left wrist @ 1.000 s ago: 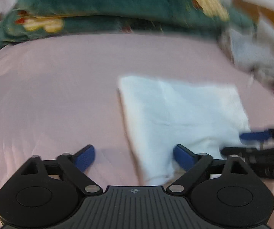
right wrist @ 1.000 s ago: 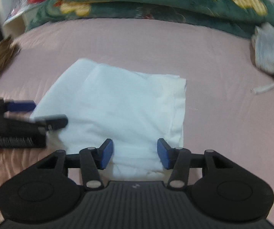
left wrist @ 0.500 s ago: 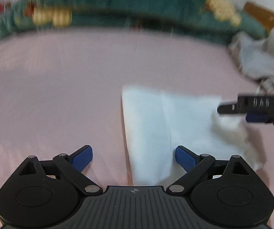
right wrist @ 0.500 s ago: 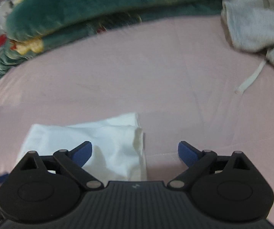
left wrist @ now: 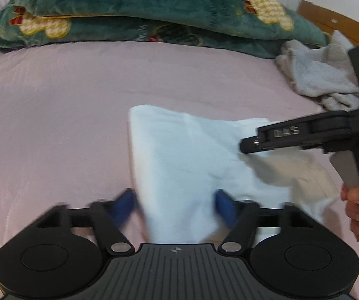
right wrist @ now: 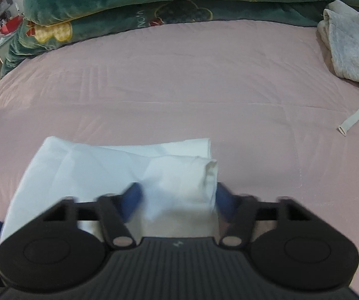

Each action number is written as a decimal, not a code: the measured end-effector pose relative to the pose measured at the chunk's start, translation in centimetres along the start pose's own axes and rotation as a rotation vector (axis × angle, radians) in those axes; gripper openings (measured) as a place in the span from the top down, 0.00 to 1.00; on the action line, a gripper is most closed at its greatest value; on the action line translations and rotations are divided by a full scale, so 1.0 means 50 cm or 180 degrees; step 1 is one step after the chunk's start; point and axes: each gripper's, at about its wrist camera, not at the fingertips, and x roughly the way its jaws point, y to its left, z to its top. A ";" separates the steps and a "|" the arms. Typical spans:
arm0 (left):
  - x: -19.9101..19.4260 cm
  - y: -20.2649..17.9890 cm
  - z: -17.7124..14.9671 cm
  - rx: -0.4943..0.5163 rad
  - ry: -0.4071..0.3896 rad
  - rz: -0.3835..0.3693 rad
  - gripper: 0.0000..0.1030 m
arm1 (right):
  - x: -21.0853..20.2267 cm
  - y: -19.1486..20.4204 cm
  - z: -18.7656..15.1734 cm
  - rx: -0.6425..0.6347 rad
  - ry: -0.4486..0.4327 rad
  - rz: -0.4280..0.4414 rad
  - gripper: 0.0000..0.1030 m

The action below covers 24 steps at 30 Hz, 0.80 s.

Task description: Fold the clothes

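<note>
Both grippers are straddling the near edge of a white folded garment on the pink bed.

The left gripper (left wrist: 175, 206) is sitting spread, its blurred blue pads flanking the white garment's (left wrist: 187, 155) near left corner without pinching it; the cloth is running away from it toward the green pillows (left wrist: 134, 5). The right gripper (right wrist: 178, 202) is sitting equally spread around the rolled right corner. "DAS" is reading on the right gripper's finger; partial letters are showing on a pillow. A grey garment (right wrist: 349, 47) is lying far right.

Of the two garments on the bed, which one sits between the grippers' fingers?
The white folded cloth: both the left gripper and right gripper straddle its near edge. The grey garment lies crumpled, untouched, by the green pillows.
</note>
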 end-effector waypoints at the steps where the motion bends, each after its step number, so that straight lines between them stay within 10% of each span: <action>1: -0.003 -0.006 0.000 0.0019 -0.0015 -0.0029 0.60 | -0.005 0.004 -0.002 0.0007 0.0001 0.0026 0.63; 6: -0.030 -0.008 -0.015 -0.0009 -0.0147 -0.0072 0.80 | -0.032 0.026 -0.024 0.0035 -0.0095 0.0082 0.79; 24: -0.170 0.064 -0.048 -0.0010 -0.0154 0.0152 0.81 | -0.110 0.147 -0.077 -0.0176 -0.0136 0.0287 0.80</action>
